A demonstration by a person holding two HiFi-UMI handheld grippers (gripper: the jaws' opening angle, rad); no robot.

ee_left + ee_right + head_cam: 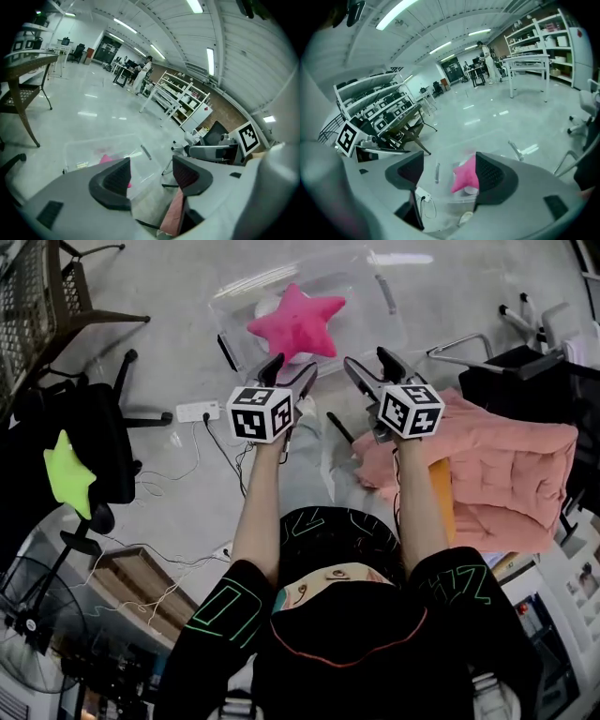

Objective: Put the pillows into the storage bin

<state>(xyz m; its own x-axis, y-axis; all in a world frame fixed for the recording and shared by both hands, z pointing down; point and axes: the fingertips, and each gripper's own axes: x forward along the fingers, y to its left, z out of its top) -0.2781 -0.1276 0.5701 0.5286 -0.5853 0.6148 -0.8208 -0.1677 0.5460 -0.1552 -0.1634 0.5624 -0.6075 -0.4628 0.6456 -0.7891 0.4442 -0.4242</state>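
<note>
Left claw (289,369): jaws apart, nothing between the pads. Right claw (370,364): jaws wider apart, also empty. I hold both side by side at arm's length, tips pointing forward toward the storage bin (375,296).

Pink star pillow (295,322): sits in the clear bin, toward its near side, just ahead of the left claw's tips and apart from them. In the right gripper view (447,176) the star (465,180) shows through the gap, close against the right-hand pad but beyond it, not touched. In the left gripper view (152,176) only a pink sliver (110,159) shows behind the left-hand pad, inside the bin (93,150).

Green star pillow (67,474): on a black office chair (103,451), well to my left, far from both claws.

Pink quilted cushion (506,474): folded, on my right, just beside the right forearm. Its edge shows low between the left claw's jaws (176,213).

A white power strip (197,412) with a trailing cable lies on the grey floor left of the left claw.

Writing: square black-and-white marker patterns on the cubes. The green outline lettering on my black sleeves is not readable.
</note>
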